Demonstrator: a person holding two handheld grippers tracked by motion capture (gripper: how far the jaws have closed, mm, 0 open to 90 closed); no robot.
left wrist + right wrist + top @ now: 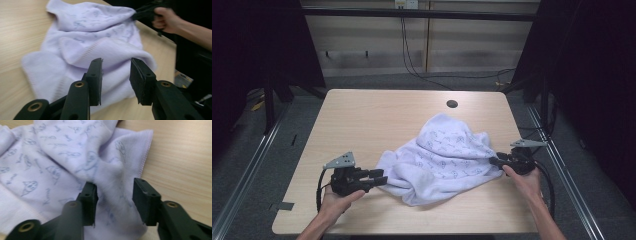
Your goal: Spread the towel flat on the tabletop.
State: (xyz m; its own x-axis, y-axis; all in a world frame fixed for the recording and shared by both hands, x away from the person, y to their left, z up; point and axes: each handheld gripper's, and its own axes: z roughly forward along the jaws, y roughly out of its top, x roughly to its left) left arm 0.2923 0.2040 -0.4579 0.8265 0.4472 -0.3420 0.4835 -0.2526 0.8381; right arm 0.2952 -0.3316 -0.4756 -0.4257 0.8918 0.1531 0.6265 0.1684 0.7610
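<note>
Pale wood-grain table [362,115] lay under both black two-jaw grippers. Left gripper [381,177] stood parted, empty, just beside the crumpled lilac printed terry towel [447,155]; right gripper [497,161] parted around the towel's soft stitched edge fold.

The cloth [62,165] is running off the right gripper view's left and top edges; whether its fold is touching the jaw pads is staying unclear.

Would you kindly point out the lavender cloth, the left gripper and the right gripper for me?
lavender cloth [447,150], high view, on its printed middle.
left gripper [116,75], left gripper view, midway between its open jaws.
right gripper [115,197], right gripper view, midway between its jaws.
</note>
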